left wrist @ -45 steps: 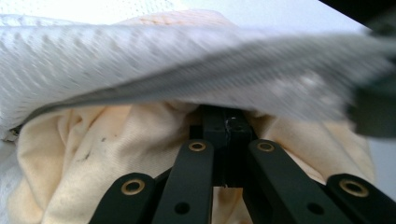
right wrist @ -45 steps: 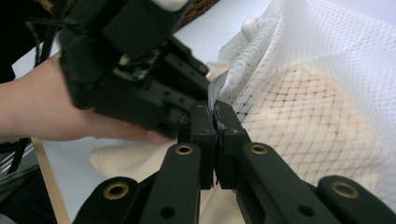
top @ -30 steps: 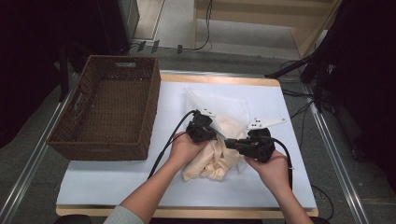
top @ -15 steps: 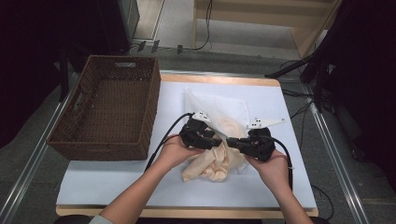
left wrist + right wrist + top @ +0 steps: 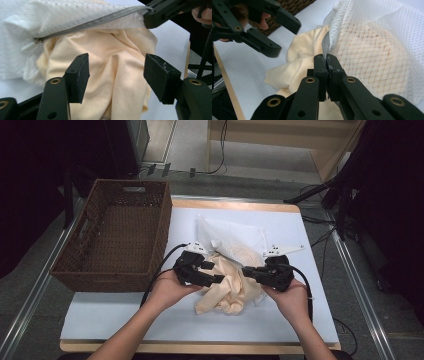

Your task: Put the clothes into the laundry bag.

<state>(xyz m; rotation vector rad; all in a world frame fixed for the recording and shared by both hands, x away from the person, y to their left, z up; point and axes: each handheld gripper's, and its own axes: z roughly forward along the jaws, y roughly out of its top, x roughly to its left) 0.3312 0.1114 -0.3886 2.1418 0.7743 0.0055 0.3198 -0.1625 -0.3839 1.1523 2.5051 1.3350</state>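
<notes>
— Item one, left gripper (image 5: 212, 272)? We log it spread wide over the cream cloth (image 5: 227, 287), centre of frame.
— Right gripper (image 5: 327, 62): we note it pinching the mesh bag (image 5: 377, 47) edge, cloth half inside.

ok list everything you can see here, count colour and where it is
mesh laundry bag: one, white with a grey zipper, middle of the table, its zipper edge clamped in the right gripper
cloth: one, pale yellow, crumpled at the bag's mouth, partly inside it
wicker basket: one, dark brown, left side of the table, nothing visible in it
table: one, white top with a wooden edge
cables: several, black, on the floor beyond the table
left gripper: one, black, jaws open in front of the cloth
right gripper: one, black, shut on the bag's zipper edge
hands: two, each holding a gripper, near edge of the table
</notes>
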